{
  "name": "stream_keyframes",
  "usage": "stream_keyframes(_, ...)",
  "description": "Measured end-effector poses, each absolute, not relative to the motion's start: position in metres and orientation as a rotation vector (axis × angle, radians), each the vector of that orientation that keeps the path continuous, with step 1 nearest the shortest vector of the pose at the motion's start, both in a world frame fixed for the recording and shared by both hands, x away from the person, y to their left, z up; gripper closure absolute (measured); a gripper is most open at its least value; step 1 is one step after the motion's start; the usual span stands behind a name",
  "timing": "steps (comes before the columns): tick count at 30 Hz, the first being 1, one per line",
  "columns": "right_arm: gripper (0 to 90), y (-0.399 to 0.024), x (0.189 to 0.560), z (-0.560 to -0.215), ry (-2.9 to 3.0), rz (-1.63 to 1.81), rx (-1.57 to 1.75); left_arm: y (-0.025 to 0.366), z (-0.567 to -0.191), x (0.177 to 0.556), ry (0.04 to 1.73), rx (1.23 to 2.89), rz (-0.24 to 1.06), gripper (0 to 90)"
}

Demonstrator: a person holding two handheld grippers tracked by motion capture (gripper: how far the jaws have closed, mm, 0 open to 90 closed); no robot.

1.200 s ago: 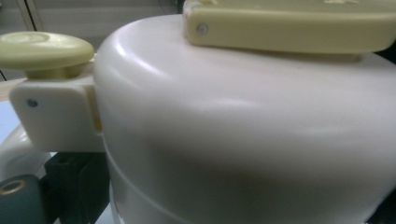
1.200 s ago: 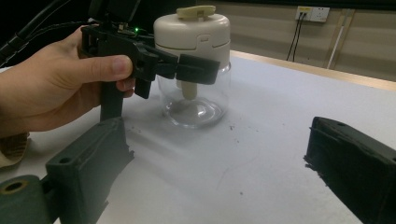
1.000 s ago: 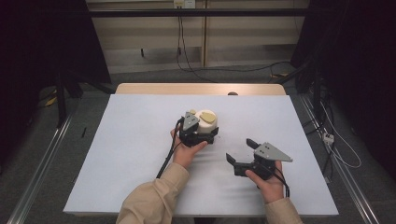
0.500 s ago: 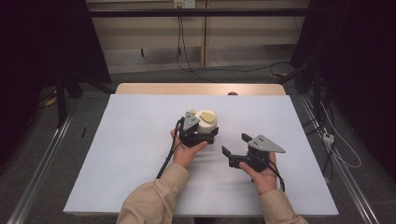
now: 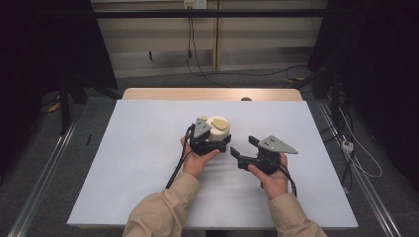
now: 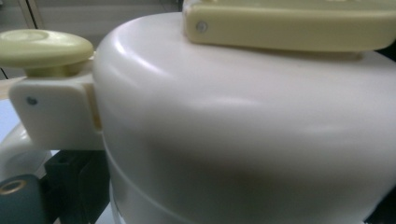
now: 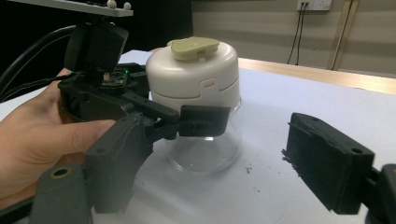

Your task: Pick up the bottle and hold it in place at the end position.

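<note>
Left gripper (image 5: 217, 143) clamps the white-lidded jar (image 5: 218, 129); right gripper (image 5: 243, 149) beside it, jaws apart, just been closing, empty.

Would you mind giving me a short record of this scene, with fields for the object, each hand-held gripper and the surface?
Object: clear jar with a cream lid, standing upright
Left hand-held gripper: jaws clamped on the jar just below the lid
Right hand-held gripper: open, nothing between the jaws, apart from the jar to its right; jaws have just been closing
Surface: white table
</note>
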State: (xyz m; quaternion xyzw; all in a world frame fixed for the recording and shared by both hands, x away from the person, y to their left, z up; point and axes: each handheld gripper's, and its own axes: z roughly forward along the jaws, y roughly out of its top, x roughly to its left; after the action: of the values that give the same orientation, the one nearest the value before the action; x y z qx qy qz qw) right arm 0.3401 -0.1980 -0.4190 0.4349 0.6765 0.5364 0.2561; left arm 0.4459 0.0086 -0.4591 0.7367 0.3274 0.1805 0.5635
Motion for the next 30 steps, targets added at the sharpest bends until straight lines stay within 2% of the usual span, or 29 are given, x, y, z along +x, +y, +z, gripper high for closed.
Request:
stream_keyframes(5,28.3,-0.198,0.344,-0.415,1.853,1.443,1.166,0.009,-0.459,0.446,0.772,1.733,0.424,5.3)
stream_keyframes(10,39.5,-0.195,0.346,-0.413,1.874,1.433,1.146,0.008,-0.459,0.446,0.774,1.732,0.42,5.3)
stream_keyframes(12,47.0,-0.194,0.347,-0.412,1.879,1.444,1.146,0.008,-0.459,0.446,0.774,1.733,0.42,5.3)
stream_keyframes(18,59.7,-0.191,0.35,-0.407,1.895,1.438,1.114,0.008,-0.459,0.446,0.779,1.726,0.414,5.3)
stream_keyframes(22,65.3,-0.188,0.352,-0.405,1.911,1.416,1.101,0.008,-0.459,0.446,0.776,1.73,0.416,5.3)
stream_keyframes(30,70.4,-0.187,0.358,-0.403,1.943,1.391,1.122,0.008,-0.459,0.446,0.776,1.73,0.416,5.3)
